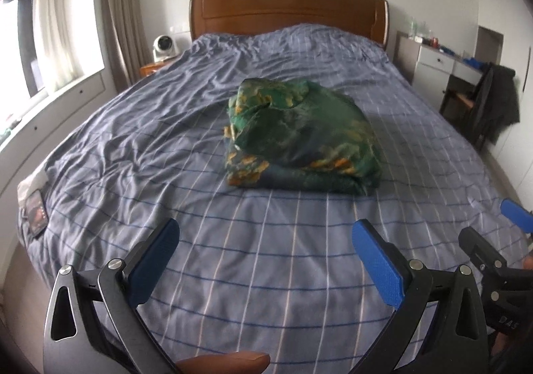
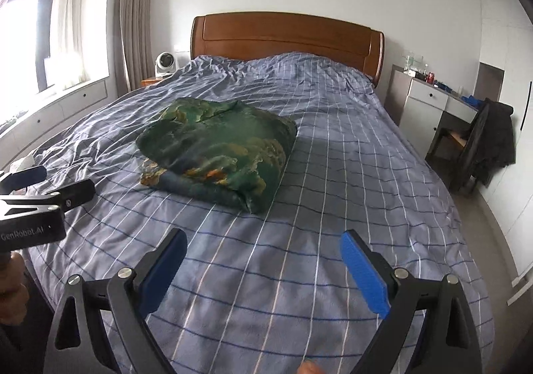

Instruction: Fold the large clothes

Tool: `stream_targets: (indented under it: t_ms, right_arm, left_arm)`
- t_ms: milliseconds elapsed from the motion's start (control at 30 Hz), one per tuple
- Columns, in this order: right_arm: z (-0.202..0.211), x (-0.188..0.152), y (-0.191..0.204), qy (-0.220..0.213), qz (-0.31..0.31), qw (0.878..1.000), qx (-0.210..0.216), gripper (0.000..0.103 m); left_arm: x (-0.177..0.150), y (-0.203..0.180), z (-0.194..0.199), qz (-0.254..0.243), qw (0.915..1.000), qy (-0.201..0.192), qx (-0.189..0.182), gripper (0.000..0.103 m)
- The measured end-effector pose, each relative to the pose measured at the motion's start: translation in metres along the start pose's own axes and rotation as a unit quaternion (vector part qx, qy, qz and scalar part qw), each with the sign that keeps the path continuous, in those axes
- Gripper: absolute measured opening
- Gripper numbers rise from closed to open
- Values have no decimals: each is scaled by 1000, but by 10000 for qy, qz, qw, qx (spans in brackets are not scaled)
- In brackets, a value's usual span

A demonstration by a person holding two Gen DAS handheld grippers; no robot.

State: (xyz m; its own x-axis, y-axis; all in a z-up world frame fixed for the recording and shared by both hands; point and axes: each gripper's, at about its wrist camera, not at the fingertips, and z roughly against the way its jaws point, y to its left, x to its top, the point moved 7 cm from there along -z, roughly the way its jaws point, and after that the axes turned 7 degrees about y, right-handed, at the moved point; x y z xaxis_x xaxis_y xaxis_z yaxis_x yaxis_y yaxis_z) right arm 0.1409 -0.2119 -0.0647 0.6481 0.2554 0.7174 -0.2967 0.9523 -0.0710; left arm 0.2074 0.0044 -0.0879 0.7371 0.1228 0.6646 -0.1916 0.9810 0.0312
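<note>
Folded green floral fabric bundle [image 1: 301, 137], long axis across blue checked bedspread [image 1: 266, 274]; left gripper [image 1: 266, 260] and right gripper [image 2: 263, 265] released, apart.

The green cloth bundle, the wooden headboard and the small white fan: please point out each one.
green cloth bundle [image 2: 220, 154], right wrist view, middle of its top fold.
wooden headboard [image 2: 286, 37], right wrist view, centre of its panel.
small white fan [image 1: 163, 46], left wrist view, its round face.

I count two hand-held grippers: left [image 1: 263, 260], right [image 2: 263, 269]. One folded green garment [image 1: 299, 137]. One bed [image 1: 233, 274], one headboard [image 1: 286, 12]. One fan [image 1: 163, 47], one phone [image 1: 35, 212], one chair [image 2: 466, 147], one red can [image 2: 430, 77].
</note>
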Motion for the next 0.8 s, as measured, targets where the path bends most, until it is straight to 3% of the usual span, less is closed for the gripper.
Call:
stream_targets:
  t_ms: [800]
  right_arm:
    - [24, 3, 26, 25, 88, 9999, 50, 95]
  left_arm:
    - [-9, 8, 16, 53, 9998, -83, 160, 103]
